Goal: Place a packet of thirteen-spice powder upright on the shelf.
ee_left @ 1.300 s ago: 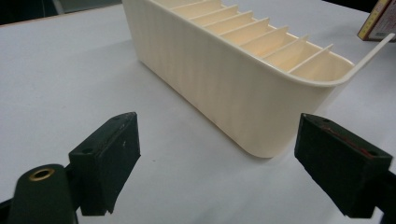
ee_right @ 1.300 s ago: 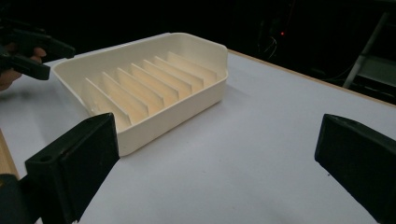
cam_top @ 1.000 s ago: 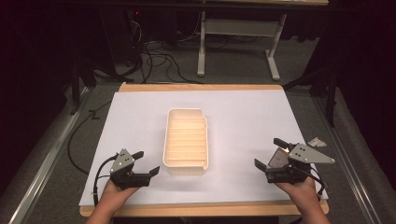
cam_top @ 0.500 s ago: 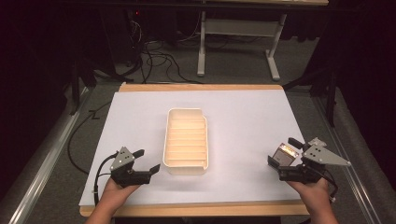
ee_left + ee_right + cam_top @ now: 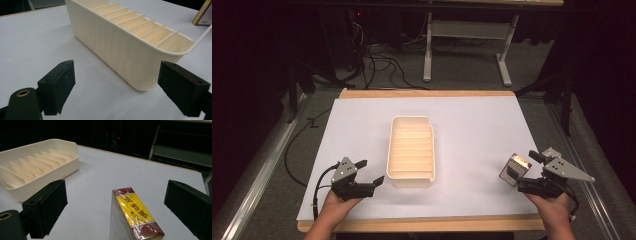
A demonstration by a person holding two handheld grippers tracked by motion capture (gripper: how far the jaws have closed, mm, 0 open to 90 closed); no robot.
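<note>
Moved: right claw (image 5: 526,172) has drawn back; box (image 5: 514,169) newly stands before it, jaws just closing slightly.
High view: left claw (image 5: 369,172) wide, tray (image 5: 411,150) just beside.
Right gripper view: box (image 5: 132,216) between wide jaws, ungripped.
Progress: grasp pending; tray slots empty.
</note>
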